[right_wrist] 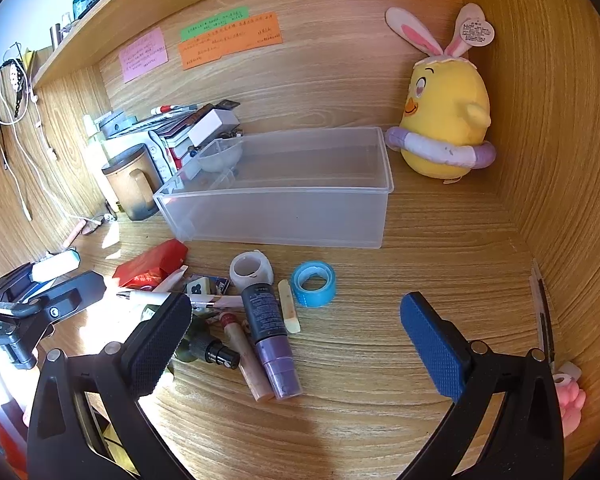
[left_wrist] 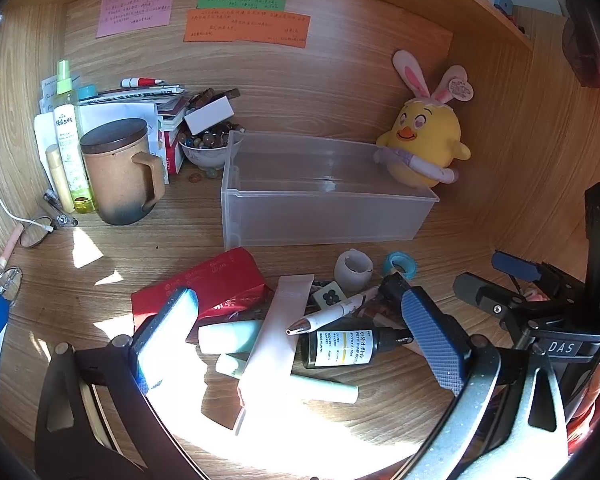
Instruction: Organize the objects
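Empty clear bin, tangled clutter, both tongs released.

The clear plastic rectangular bin [right_wrist: 284, 196] sits empty at mid-frame on the wooden table [right_wrist: 420, 320]; below it, small items lie overlapped. Left tongs [left_wrist: 296, 344] and right tongs [right_wrist: 296, 344] both gape, holding nothing. Risks: the round purple-capped dark tube [right_wrist: 270, 332] may roll away when nudged, or the white pen [left_wrist: 332, 314] resting across the dark green labelled bottle [left_wrist: 348, 346] gets dragged along.
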`<state>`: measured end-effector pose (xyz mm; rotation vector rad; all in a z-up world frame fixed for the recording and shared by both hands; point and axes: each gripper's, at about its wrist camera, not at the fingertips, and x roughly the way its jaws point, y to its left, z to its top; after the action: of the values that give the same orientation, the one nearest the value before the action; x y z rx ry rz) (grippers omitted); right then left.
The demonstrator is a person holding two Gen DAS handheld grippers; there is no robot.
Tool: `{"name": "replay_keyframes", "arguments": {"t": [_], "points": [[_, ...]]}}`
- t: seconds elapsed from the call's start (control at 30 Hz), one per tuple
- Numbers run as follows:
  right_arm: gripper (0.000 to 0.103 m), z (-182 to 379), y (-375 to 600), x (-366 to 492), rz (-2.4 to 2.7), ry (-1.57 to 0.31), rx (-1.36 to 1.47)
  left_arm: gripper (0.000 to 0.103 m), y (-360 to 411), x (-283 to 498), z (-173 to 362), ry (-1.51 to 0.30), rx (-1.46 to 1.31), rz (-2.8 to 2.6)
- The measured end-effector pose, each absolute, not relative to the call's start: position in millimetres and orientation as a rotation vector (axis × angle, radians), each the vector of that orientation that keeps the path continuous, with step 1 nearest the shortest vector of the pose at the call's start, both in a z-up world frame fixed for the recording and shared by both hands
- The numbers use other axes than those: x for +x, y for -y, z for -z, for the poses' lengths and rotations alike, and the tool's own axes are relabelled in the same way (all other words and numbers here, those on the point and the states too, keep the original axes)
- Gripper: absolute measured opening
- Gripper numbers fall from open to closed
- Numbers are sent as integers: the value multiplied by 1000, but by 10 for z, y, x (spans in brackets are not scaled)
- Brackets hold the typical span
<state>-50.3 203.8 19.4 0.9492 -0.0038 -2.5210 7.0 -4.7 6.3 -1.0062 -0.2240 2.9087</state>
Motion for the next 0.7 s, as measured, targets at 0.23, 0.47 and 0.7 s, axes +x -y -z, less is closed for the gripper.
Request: {"name": "replay_keyframes", "arguments": {"t": [0.23, 0.47, 0.7], "points": [[103, -195, -2020, -501, 2519, -3, 948, 103, 54, 68, -64, 224, -1007, -2906], [103, -202, -1982, -498, 2514, -9, 947, 103, 49, 59, -59, 229, -1010, -2907], [103, -203, -1938, -492, 2508, -22, 944, 103, 73, 44, -28, 241, -1016, -2895]]}}
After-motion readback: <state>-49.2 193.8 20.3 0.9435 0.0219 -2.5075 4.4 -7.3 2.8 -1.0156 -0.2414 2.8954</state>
